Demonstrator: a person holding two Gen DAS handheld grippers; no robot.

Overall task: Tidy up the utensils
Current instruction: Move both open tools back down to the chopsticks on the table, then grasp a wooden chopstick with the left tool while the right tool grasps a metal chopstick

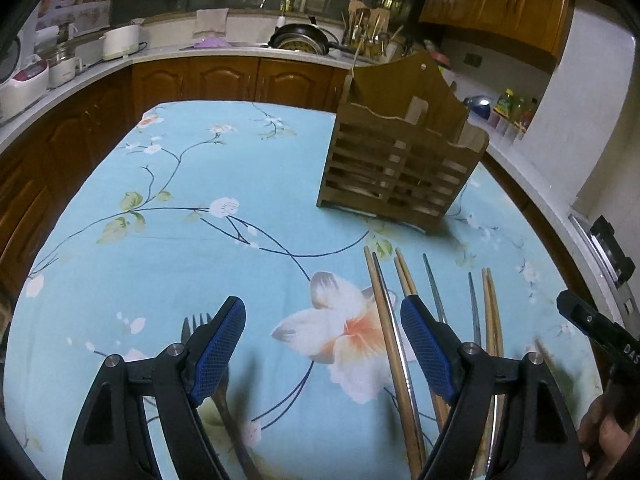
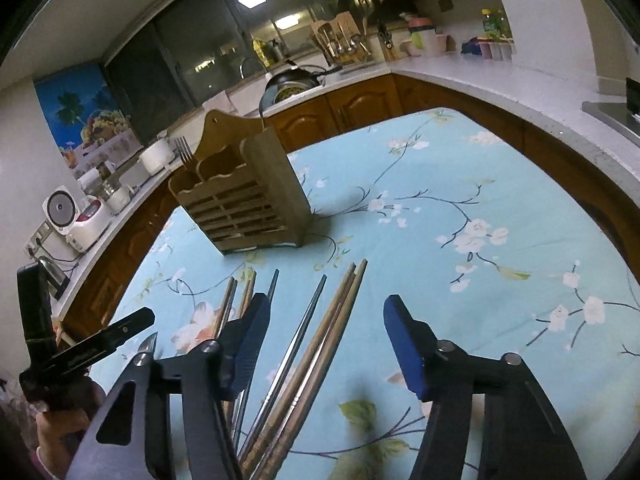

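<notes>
A wooden slatted utensil holder [image 1: 400, 160] stands upright on the blue floral tablecloth; in the right wrist view [image 2: 244, 204] a fork [image 2: 185, 150] stands in its left compartment. Several wooden chopsticks [image 1: 384, 320] and metal chopsticks [image 1: 434, 292] lie on the cloth in front of it, also in the right wrist view [image 2: 340, 308]. A fork [image 1: 194, 326] lies under my left gripper's left finger. My left gripper [image 1: 322, 320] is open and empty above the cloth. My right gripper [image 2: 326, 316] is open and empty over the chopsticks.
Kitchen counters [image 1: 100, 64] with wooden cabinets ring the table on the far, left and right sides, holding rice cookers [image 1: 24, 76], a pan [image 1: 300, 38] and bottles [image 1: 516, 108]. The right gripper's body [image 1: 600, 328] shows at the left view's right edge.
</notes>
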